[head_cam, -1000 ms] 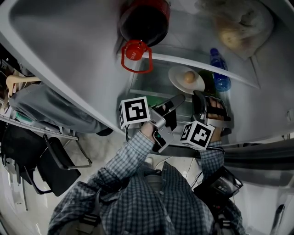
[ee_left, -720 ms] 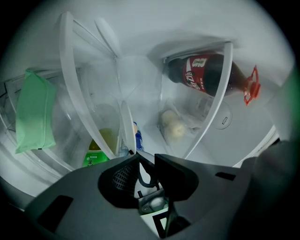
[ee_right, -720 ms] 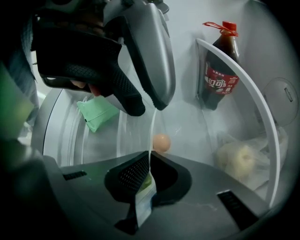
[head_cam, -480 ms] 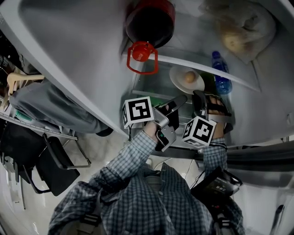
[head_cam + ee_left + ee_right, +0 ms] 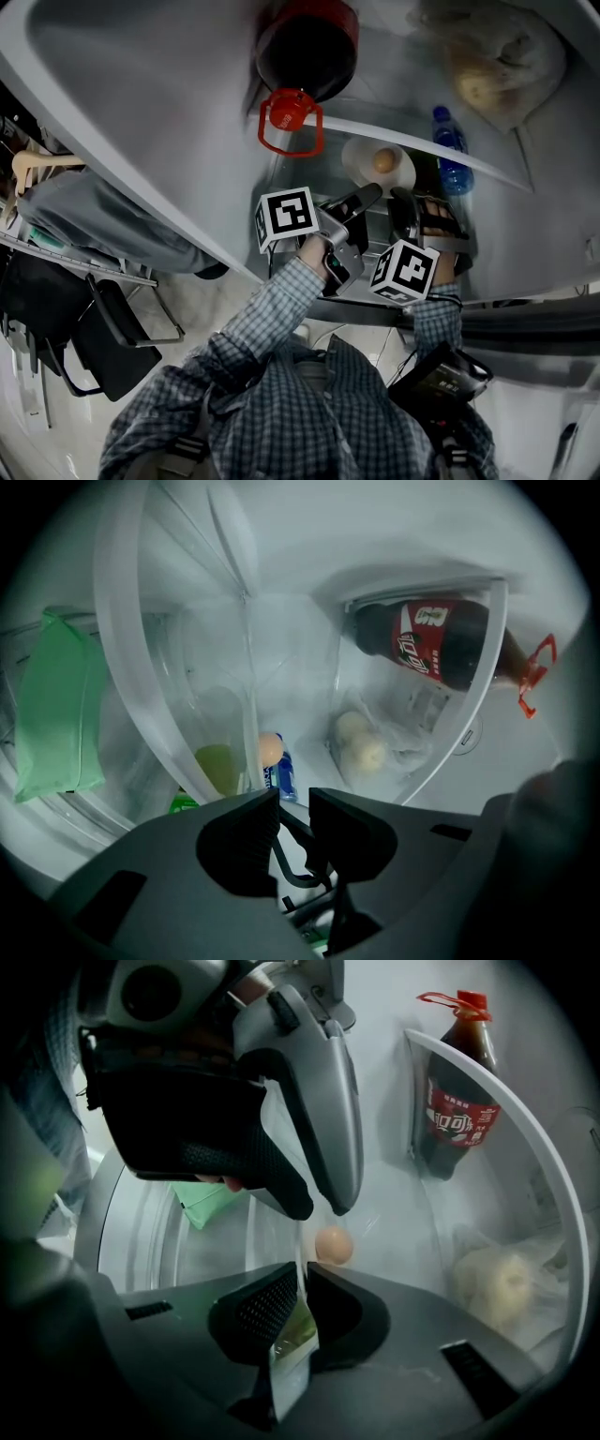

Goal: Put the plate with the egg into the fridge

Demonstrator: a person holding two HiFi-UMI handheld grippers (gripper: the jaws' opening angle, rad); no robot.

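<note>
The plate [image 5: 360, 172] sits inside the open fridge, straight ahead of the right gripper [image 5: 303, 1283], whose jaws are pressed together on its near rim. From the right gripper view the plate shows only edge-on, as a thin pale sliver rising from between the pads, so it is hard to say whether it rests on a shelf or hangs clear. The egg [image 5: 333, 1244] lies on the plate just beyond that gripper's jaw tips, and in the head view it sits near the plate's middle.

The left gripper [image 5: 293, 803] hovers close beside the right one, above and to the left of its jaws in the right gripper view. Its jaws stand narrowly apart with nothing between them, pointing into the same compartment toward the egg.

A small blue bottle [image 5: 450, 155] stands just past the plate, to the right of the right gripper's line. Farther ahead and to the right of that gripper, a clear bag [image 5: 506, 1283] holds pale round food. Up and to its right a dark cola bottle [image 5: 457, 1115] with a red cap leans behind a white shelf rim [image 5: 394, 127]. To the left of both grippers a green packet [image 5: 56, 705] lies behind a clear wall
</note>
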